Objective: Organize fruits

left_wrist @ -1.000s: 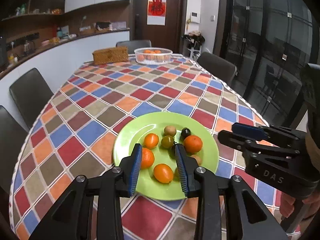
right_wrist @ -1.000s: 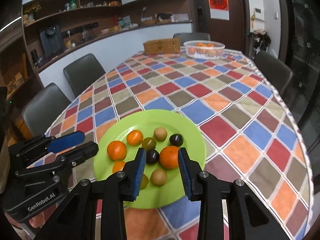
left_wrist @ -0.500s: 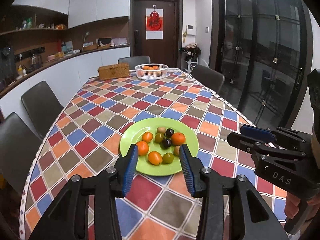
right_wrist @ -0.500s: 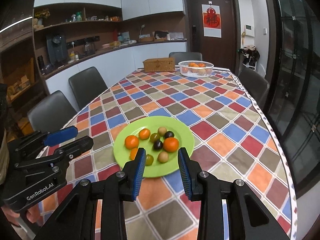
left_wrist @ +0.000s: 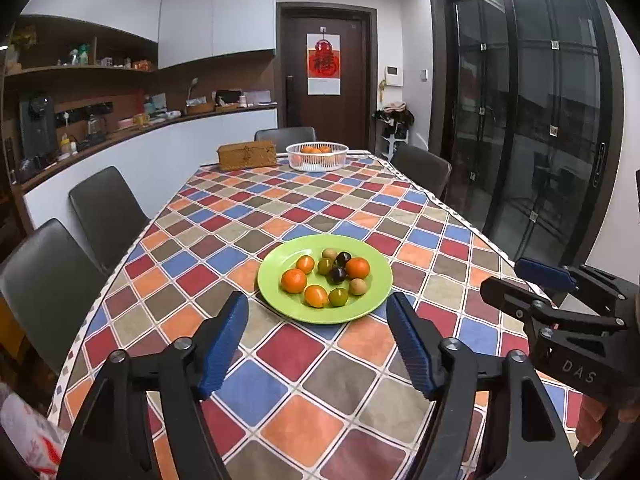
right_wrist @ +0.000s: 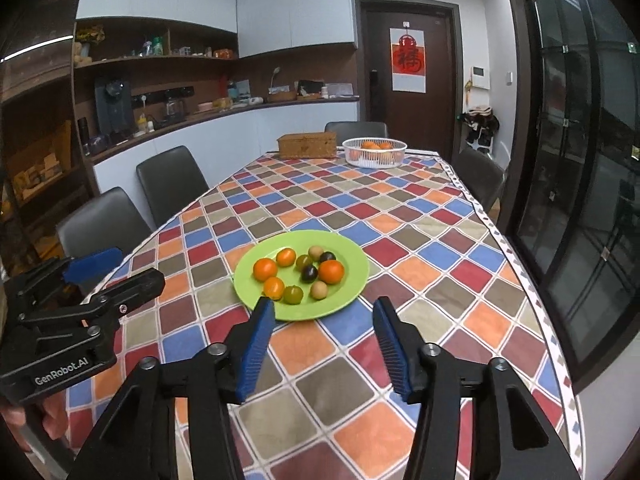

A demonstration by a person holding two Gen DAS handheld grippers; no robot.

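A green plate [left_wrist: 280,300] [right_wrist: 349,280] lies on the checked tablecloth. It carries several small fruits: oranges [left_wrist: 294,281], green ones [left_wrist: 338,297], dark plums [left_wrist: 338,275] and brownish ones. My left gripper [left_wrist: 317,302] hangs short of the plate's near rim, jaws opening, nothing between them. In the right wrist view it shows at the left [right_wrist: 138,266]. My right gripper [right_wrist: 324,305] also sits back from the plate, jaws opening and empty. It appears at the right in the left wrist view [left_wrist: 504,276].
A white basket [left_wrist: 317,162] [right_wrist: 374,158] with oranges and a wicker box [left_wrist: 246,155] [right_wrist: 307,145] stand at the table's far end. Dark chairs [left_wrist: 104,208] [right_wrist: 172,184] line the left side and far end. Glass doors are on the right.
Both grippers have drawn back and up from over the plate toward the table's near end. Their jaws, narrow before, now stand much wider apart.
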